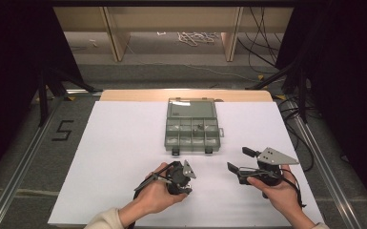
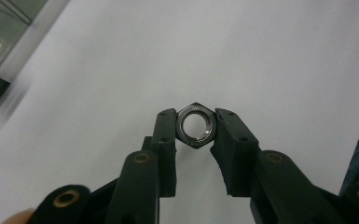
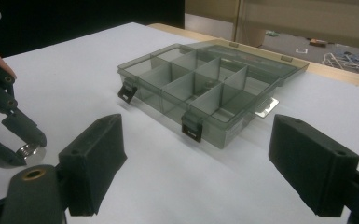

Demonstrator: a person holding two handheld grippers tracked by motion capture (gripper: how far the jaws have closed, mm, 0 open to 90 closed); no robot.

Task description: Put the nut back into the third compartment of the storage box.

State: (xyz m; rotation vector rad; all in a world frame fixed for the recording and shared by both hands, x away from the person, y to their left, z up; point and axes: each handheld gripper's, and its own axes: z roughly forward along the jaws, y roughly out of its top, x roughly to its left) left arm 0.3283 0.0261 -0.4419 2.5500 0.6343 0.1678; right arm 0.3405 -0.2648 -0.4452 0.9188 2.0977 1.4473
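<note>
A steel hex nut (image 2: pixel 195 126) sits between the black pads of my left gripper (image 2: pixel 195 129), which is shut on two of its flats. In the right gripper view the same nut (image 3: pixel 29 151) shows at the far left, low over the white sheet, pinched by the left gripper (image 3: pixel 21 145). In the high view the left gripper (image 1: pixel 181 183) points down at the near middle of the sheet. My right gripper (image 3: pixel 203 163) stands open with nothing between its pads; it is at the near right (image 1: pixel 241 160), aimed toward the box.
A smoky clear compartment box (image 1: pixel 190 129) lies with its lid folded back at the middle of the white sheet (image 1: pixel 124 143), latches toward me. Its dividers (image 3: pixel 200 81) form several cells; a small dark item lies in one. Wooden table edge (image 1: pixel 186 94) beyond.
</note>
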